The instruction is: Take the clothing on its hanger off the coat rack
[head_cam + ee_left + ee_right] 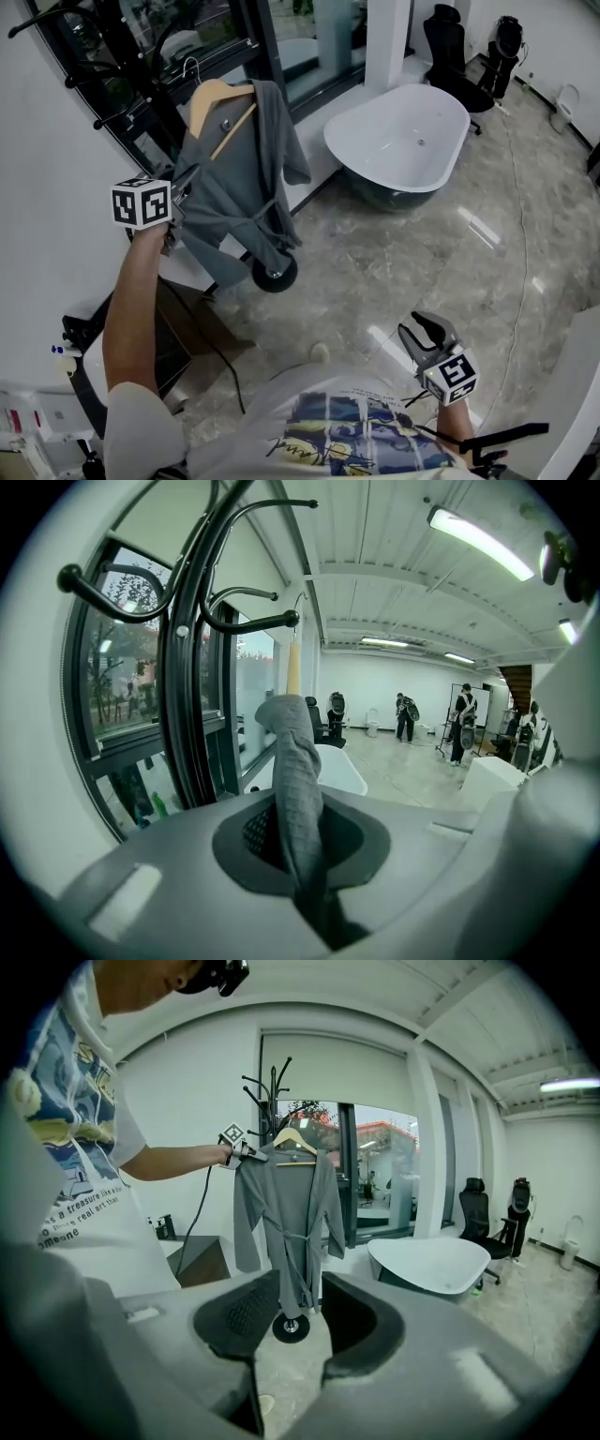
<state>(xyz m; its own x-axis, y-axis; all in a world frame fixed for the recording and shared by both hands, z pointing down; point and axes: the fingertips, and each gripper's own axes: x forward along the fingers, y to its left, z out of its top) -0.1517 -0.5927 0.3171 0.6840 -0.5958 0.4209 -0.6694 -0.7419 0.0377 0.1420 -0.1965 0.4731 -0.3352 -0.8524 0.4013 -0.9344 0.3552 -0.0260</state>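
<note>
A grey robe (239, 178) hangs on a wooden hanger (217, 97) beside the black coat rack (112, 56) at the upper left of the head view. My left gripper (176, 206) is raised to the robe's shoulder and shut on a fold of its grey cloth (300, 799). The hanger's wire hook (301, 602) is close to a rack arm (253, 622); whether it rests on that arm I cannot tell. My right gripper (424, 336) is held low at the lower right, open and empty, far from the robe (286, 1213).
The rack's round base (275, 273) stands on the marble floor under the robe. A white bathtub (403, 141) is to the right, a dark low cabinet (183, 328) with a black cable to the left, and an office chair (455, 47) at the back. Several people (405, 714) stand far off.
</note>
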